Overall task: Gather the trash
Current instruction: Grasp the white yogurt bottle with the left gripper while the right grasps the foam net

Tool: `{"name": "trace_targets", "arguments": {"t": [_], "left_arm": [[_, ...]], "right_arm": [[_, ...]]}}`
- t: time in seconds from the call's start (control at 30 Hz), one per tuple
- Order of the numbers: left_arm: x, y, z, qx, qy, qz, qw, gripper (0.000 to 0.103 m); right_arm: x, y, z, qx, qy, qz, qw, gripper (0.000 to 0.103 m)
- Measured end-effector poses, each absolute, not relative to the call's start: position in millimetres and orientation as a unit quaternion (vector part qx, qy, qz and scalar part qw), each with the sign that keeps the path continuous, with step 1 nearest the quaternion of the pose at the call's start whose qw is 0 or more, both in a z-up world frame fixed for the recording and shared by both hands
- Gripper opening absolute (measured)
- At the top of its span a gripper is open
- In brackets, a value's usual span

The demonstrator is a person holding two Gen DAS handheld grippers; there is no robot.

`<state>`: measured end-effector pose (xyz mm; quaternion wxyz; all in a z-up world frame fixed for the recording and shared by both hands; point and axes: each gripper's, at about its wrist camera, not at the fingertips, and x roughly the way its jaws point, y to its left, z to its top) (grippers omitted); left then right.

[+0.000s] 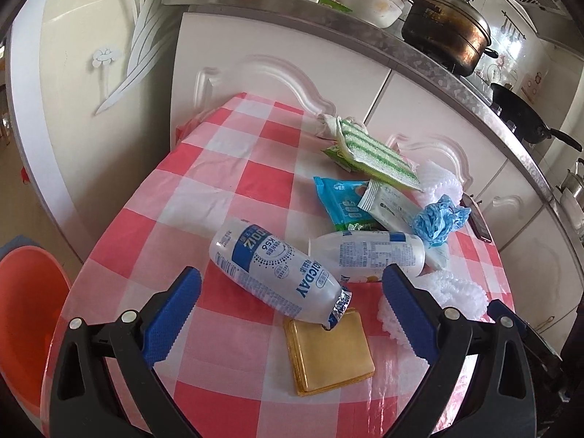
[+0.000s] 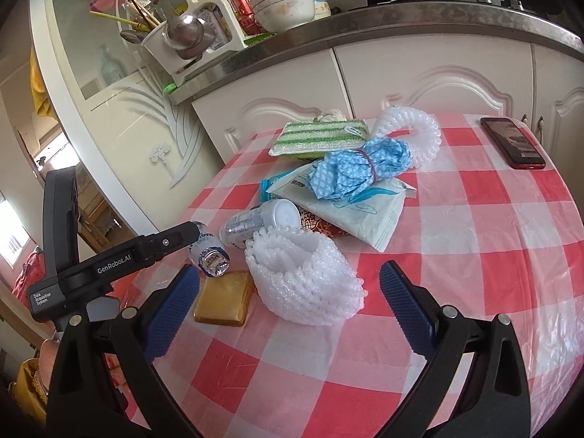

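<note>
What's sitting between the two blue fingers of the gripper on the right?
A white foam net lies on the checked tablecloth, right in the open gap of the right gripper. The right wrist view shows it.

In the left wrist view, the orange bin (image 1: 25,314) is cut off by the left edge, and the phone (image 1: 479,223) at the far right is largely hidden behind the blue crumpled bag (image 1: 440,219). The neck of the nearer bottle (image 1: 277,273) overlaps the yellow pad (image 1: 330,354), part of which is covered. The second bottle (image 1: 376,252) is partly masked by a blue fingertip (image 1: 398,288). In the right wrist view, the teal wrapper (image 2: 265,187) is almost wholly buried under the white packet (image 2: 361,215), and the print on both bottles is too distorted to be read
</note>
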<state>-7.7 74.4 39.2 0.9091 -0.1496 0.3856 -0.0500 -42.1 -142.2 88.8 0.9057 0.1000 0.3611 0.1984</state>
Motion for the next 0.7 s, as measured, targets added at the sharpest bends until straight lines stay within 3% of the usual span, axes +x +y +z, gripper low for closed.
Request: {"name": "trace_targets", "arguments": {"t": [0.3,0.33,0.37,0.4,0.53,0.57,0.6,0.63,0.7], "left_arm": [[8,72,27,-0.153,0.391,-0.046,0.907,0.095],[9,71,26,-0.151,0.391,-0.044,0.907,0.087],[10,71,25,-0.148,0.396,-0.041,0.905,0.072],[13,71,23,-0.148,0.402,-0.039,0.903,0.067],[15,74,17,-0.161,0.413,-0.044,0.895,0.063],[14,74,16,-0.159,0.413,-0.043,0.896,0.060],[14,74,16,-0.159,0.412,-0.043,0.896,0.058],[13,75,16,-0.159,0.412,-0.043,0.896,0.056],[12,76,16,-0.160,0.410,-0.041,0.897,0.052]], "right_arm": [[-24,-128,70,0.067,0.385,0.190,0.901,0.099],[-22,-126,69,0.064,0.387,0.190,0.900,0.099],[-20,-125,67,0.061,0.388,0.189,0.900,0.099],[-19,-125,65,0.060,0.390,0.189,0.899,0.099],[-15,-122,58,0.049,0.394,0.185,0.899,0.098],[-15,-122,57,0.047,0.395,0.183,0.899,0.094],[-14,-122,55,0.046,0.395,0.181,0.899,0.081],[-14,-124,54,0.047,0.397,0.180,0.899,0.074],[-13,-125,52,0.051,0.400,0.178,0.897,0.071]]}}
